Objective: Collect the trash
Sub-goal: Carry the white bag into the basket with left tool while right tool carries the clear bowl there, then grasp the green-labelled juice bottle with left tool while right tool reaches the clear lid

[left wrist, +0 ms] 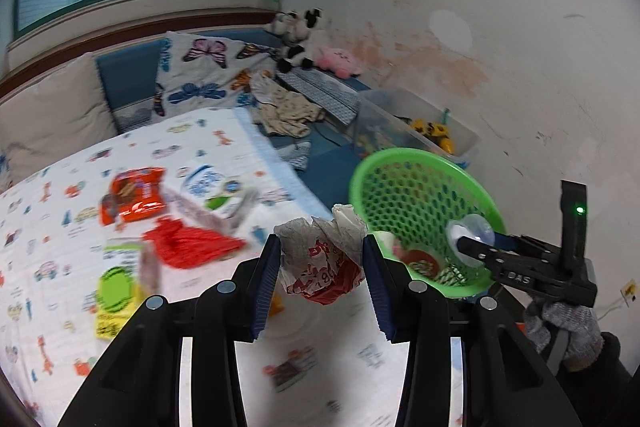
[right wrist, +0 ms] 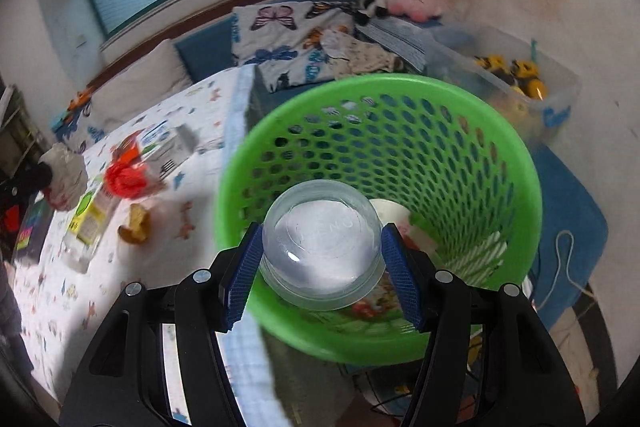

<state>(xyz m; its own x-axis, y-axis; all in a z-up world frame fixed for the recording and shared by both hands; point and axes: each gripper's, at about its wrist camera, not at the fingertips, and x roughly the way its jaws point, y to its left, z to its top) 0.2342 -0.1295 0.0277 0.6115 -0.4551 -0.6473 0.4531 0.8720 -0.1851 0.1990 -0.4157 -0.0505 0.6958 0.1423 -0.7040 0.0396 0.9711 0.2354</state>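
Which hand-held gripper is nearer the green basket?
Right. The right hand-held gripper holds a clear cup over the green basket; the left hand-held gripper, holding a crumpled wrapper, is beside it.

My left gripper (left wrist: 320, 269) has the crumpled wrapper (left wrist: 324, 259) between its fingers, above the table (left wrist: 200, 327). The basket (left wrist: 424, 215) sits just right of it, beyond the table's edge. My right gripper (right wrist: 320, 267) has the plastic cup (right wrist: 320, 251) over the basket's mouth. More litter lies on the table, left and ahead of the left gripper.
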